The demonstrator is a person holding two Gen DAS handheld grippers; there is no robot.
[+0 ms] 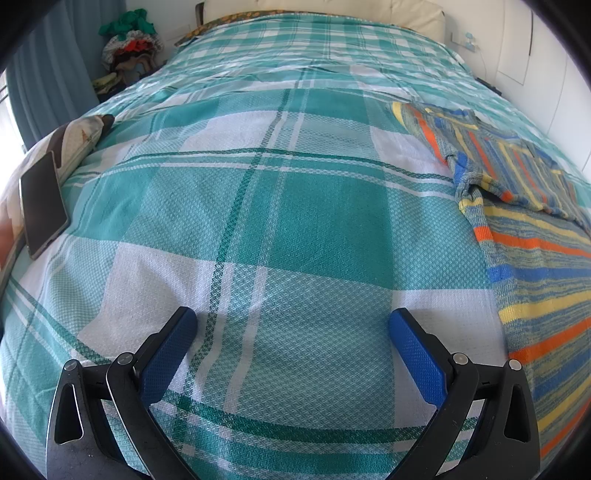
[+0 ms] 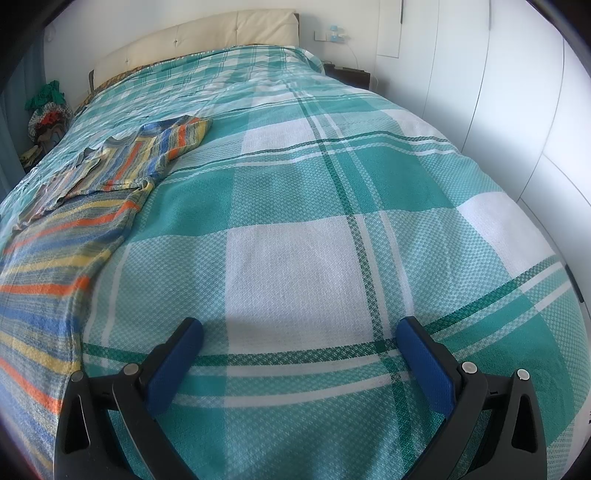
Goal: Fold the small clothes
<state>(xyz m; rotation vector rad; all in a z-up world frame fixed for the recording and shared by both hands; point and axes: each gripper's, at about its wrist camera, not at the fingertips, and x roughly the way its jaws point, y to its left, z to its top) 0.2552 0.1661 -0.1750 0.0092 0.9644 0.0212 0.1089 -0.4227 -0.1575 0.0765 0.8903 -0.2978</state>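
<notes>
The left gripper (image 1: 291, 321) is spread wide with nothing between its blue pads (image 1: 417, 354), hovering over the teal plaid bedspread (image 1: 258, 206). The right gripper (image 2: 299, 328) is equally wide apart and empty above the same cover. Between them lies the striped knit garment (image 1: 524, 206), a sleeve folded across its body. Further left, a phone (image 1: 42, 203) rests on a cushion (image 1: 77, 140). Beyond stand the cream headboard (image 2: 207, 33) and a heap of clothes (image 1: 129, 44).
</notes>
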